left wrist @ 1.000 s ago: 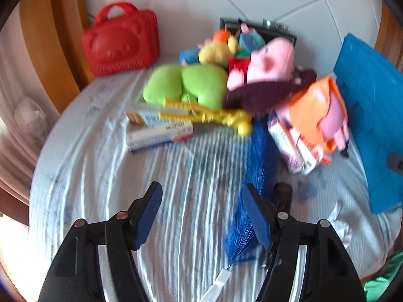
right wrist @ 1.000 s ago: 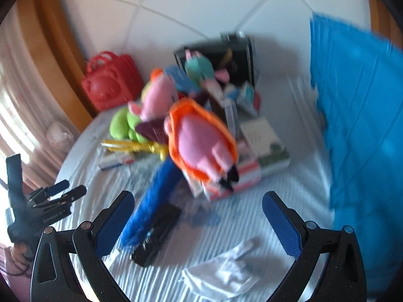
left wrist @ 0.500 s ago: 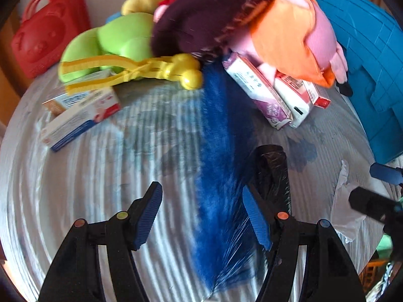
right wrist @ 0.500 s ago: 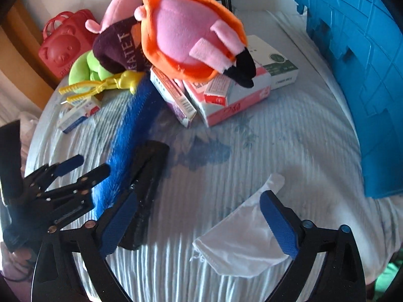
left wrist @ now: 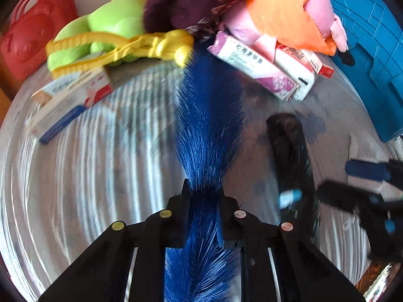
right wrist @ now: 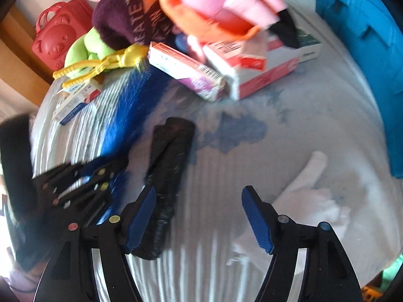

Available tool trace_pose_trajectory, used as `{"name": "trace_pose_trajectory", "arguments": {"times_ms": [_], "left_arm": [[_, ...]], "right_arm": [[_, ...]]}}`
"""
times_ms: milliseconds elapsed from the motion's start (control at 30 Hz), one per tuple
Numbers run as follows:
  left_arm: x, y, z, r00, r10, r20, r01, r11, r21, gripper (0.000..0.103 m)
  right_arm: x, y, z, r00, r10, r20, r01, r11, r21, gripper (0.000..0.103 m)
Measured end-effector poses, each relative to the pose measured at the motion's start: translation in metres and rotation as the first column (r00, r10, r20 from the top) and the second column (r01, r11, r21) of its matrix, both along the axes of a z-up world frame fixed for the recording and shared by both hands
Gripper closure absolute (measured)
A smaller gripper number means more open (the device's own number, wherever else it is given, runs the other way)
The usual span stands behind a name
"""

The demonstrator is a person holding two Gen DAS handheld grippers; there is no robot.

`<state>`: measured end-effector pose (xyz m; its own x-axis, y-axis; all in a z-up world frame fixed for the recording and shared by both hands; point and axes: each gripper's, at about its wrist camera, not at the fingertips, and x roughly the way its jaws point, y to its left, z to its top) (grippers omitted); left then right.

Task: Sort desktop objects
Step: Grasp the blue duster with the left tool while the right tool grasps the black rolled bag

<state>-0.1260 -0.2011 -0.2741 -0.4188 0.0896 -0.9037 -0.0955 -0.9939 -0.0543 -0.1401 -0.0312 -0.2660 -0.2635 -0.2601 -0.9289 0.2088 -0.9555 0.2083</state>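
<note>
A long blue furry tail [left wrist: 209, 125] lies on the striped cloth, its far end under the toy pile. My left gripper [left wrist: 203, 196] is shut on the blue tail near its lower end; it also shows in the right wrist view [right wrist: 100, 173]. A black folded object [right wrist: 168, 166] lies just right of the tail. My right gripper [right wrist: 199, 216] is open and empty, low over the cloth, its left finger beside the black object. A white crumpled cloth [right wrist: 307, 191] lies by its right finger.
A pile of plush toys [left wrist: 252, 7], a yellow plastic clamp toy [left wrist: 131, 45] and several medicine boxes [right wrist: 226, 70] sit at the back. A red bear case [left wrist: 27, 35] stands far left. A blue crate [right wrist: 365, 50] is on the right.
My left gripper moved forward over the blue tail and shut on it. My right gripper moved lower and closer to the black object and the white cloth, still open.
</note>
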Motion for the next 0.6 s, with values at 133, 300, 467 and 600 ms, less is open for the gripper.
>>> {"name": "trace_pose_trajectory", "arguments": {"times_ms": [133,300,467,600], "left_arm": [[0.035,-0.02,0.0,0.999,0.027,0.018,-0.027,1.0,0.003,0.087],[0.051,-0.028,0.003,0.999,0.038,0.012,-0.037,0.999,-0.029,0.084],[0.031,-0.024,0.0,0.998,0.069,-0.003,-0.069,0.997,-0.031,0.082],[0.024,-0.019,0.006,0.996,0.084,-0.02,-0.084,0.995,-0.047,0.09]], "right_arm": [[0.0,-0.018,-0.009,0.999,0.036,0.016,-0.036,0.999,0.002,0.031],[0.0,-0.036,-0.021,0.998,0.063,0.023,-0.064,0.998,0.026,0.04],[0.002,-0.047,-0.027,0.997,0.074,-0.005,-0.073,0.994,0.077,0.045],[0.006,-0.051,-0.025,0.995,0.096,-0.038,-0.09,0.989,0.121,0.064]]}}
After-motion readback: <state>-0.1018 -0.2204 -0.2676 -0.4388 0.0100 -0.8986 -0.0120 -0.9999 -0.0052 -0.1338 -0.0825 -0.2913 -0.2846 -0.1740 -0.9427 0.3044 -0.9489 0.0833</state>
